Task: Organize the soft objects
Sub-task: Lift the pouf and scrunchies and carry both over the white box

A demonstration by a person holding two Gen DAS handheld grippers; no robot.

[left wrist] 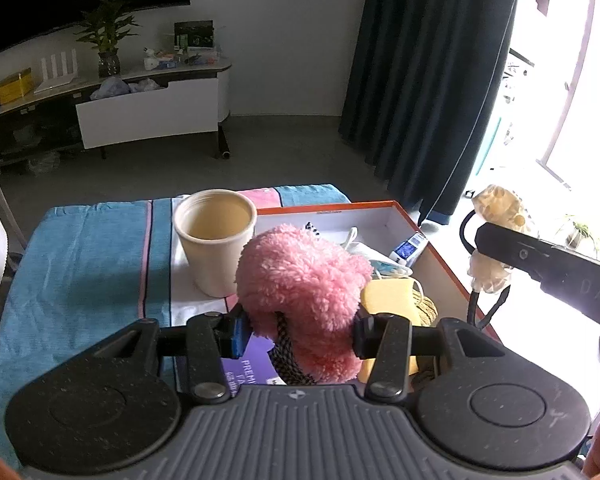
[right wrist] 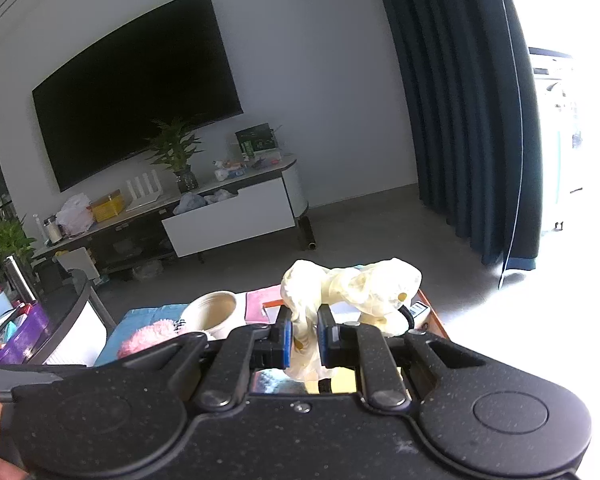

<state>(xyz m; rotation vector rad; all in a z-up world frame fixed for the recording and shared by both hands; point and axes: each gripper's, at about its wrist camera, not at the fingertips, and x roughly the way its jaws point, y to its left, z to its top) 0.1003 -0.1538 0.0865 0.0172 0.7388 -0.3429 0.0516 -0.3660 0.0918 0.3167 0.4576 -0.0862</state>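
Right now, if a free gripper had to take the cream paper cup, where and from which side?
Probably the cream paper cup by its open rim, from above: it stands upright on the striped towel, mouth up. The orange-edged box crowds its right side; the left is free, so a mid-wall pinch from there also works.

We saw a black television on the wall above a long media console, whose top carried a potted plant, a yellow box and clutter; dark curtains hung right.
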